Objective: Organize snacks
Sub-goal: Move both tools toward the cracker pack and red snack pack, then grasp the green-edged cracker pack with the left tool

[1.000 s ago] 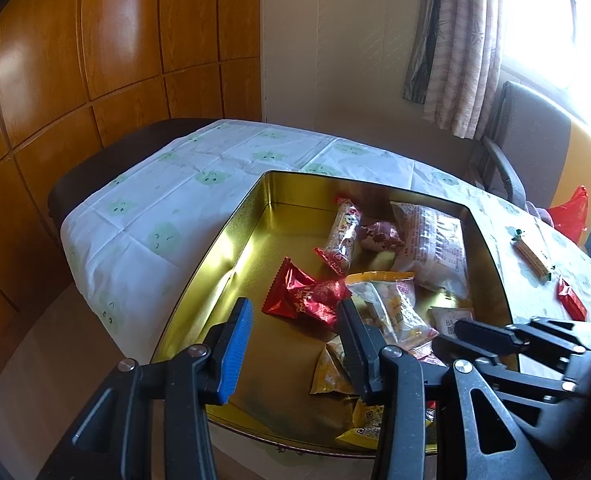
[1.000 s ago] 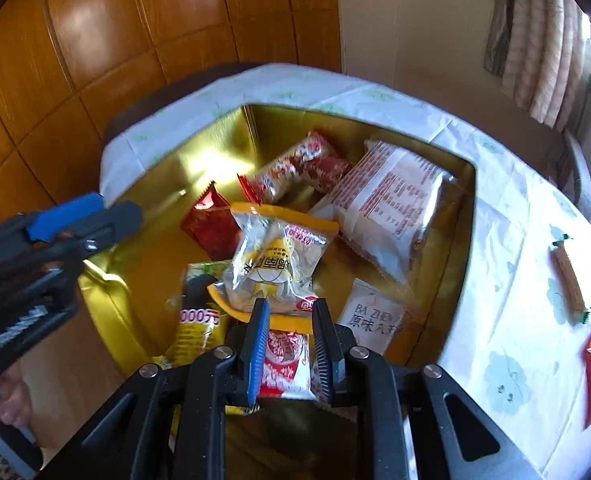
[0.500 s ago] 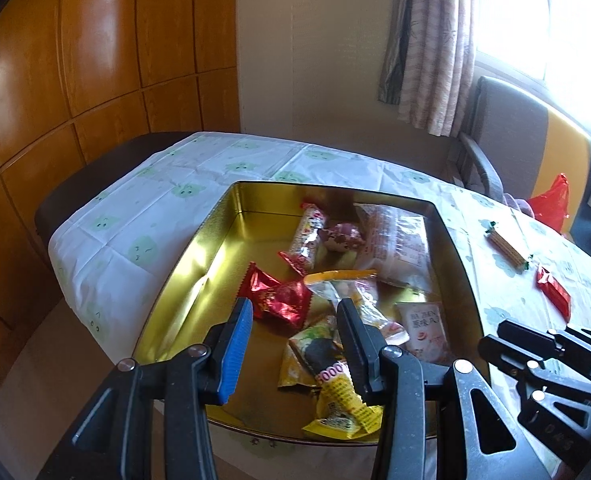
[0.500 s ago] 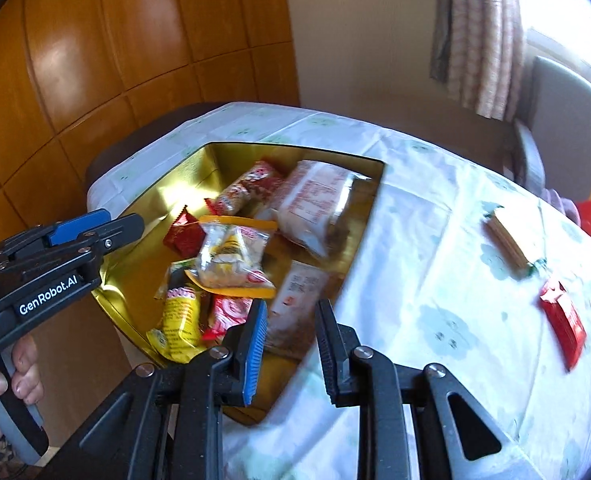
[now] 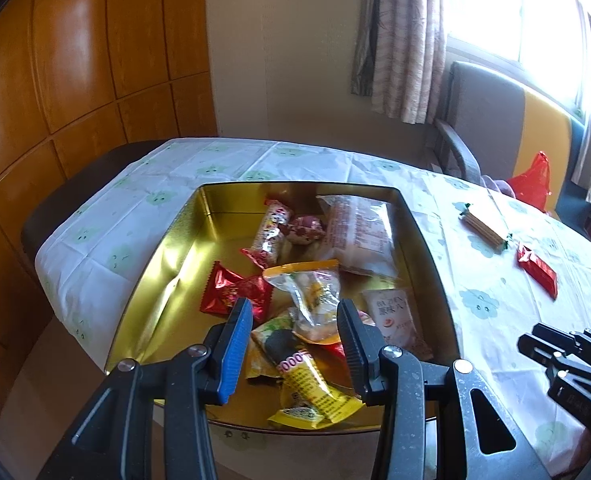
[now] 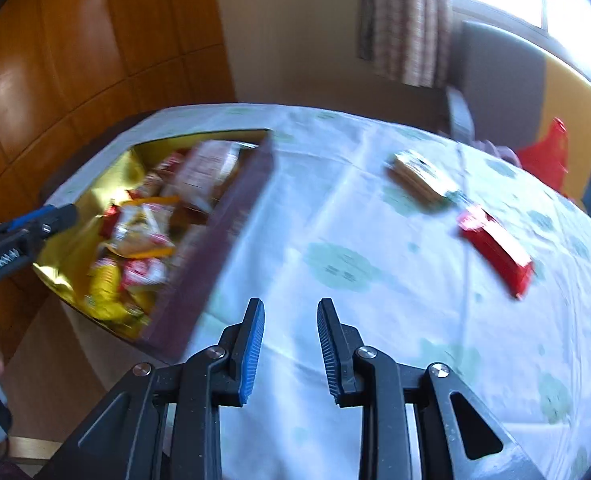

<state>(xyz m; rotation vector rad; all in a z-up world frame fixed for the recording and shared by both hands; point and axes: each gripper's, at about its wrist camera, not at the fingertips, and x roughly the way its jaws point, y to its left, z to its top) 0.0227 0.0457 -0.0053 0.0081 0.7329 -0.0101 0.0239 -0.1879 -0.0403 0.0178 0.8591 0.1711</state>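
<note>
A gold tin box (image 5: 167,252) sits on the table's left part and holds several wrapped snacks, among them a yellow-trimmed clear bag (image 5: 311,292) and a red foil packet (image 5: 231,292). My left gripper (image 5: 295,316) is open and empty above the tin's near end. My right gripper (image 6: 289,320) is open and empty over the tablecloth, right of the tin (image 6: 231,216). A tan wafer bar (image 6: 419,178) and a red snack bar (image 6: 495,248) lie loose on the cloth ahead of it; both show in the left wrist view, the wafer (image 5: 483,226) and the red bar (image 5: 535,272).
The table wears a white cloth with green prints (image 6: 343,268). A grey and yellow chair (image 5: 495,128) with a red bag (image 5: 533,178) stands behind the table by the curtained window. Wood panelling lines the left wall. The table edge runs just before the tin.
My right gripper has swung right, from over the tin's snacks to over the bare cloth, facing the two loose bars. My left gripper pulled back a little and stays open.
</note>
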